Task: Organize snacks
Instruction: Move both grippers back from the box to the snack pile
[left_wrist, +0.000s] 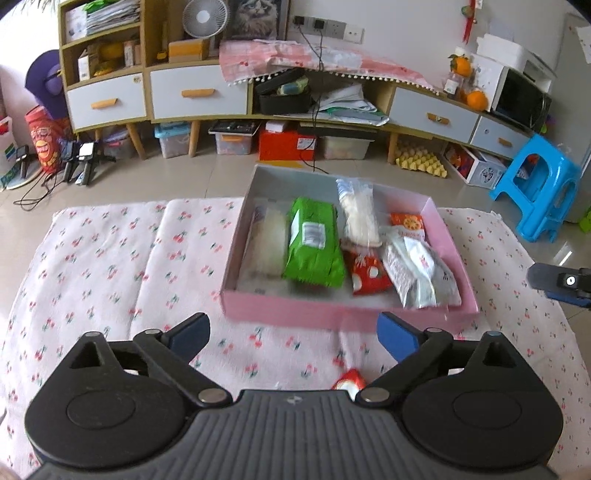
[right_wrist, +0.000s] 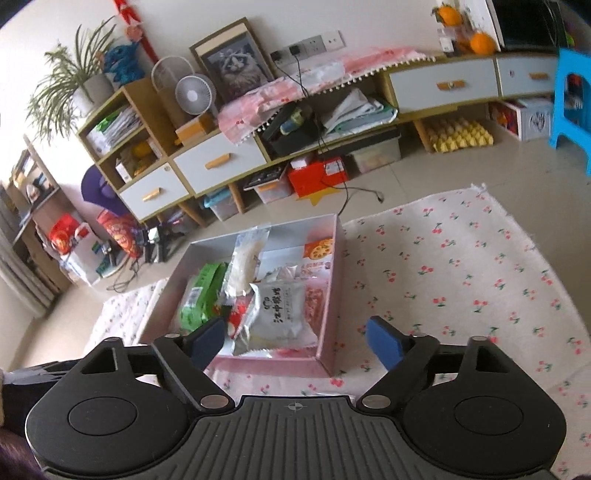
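Observation:
A pink box (left_wrist: 332, 312) sits on the cherry-print cloth and holds several snack packs: a green pack (left_wrist: 314, 243), a clear white pack (left_wrist: 356, 212), a red pack (left_wrist: 367, 273), a silver-white pack (left_wrist: 421, 271) and an orange pack (left_wrist: 406, 223). My left gripper (left_wrist: 293, 336) is open and empty, just in front of the box. A small red-and-white snack (left_wrist: 349, 384) lies on the cloth under it, partly hidden. My right gripper (right_wrist: 295, 341) is open and empty over the near right corner of the box (right_wrist: 325, 363); the silver-white pack (right_wrist: 282, 310) lies between its fingers.
The cherry-print cloth (left_wrist: 110, 266) covers the work surface. Behind it are a tiled floor, a low cabinet with drawers (left_wrist: 195, 94), storage bins and a blue stool (left_wrist: 539, 184). The right gripper's tip shows at the left wrist view's right edge (left_wrist: 561, 284).

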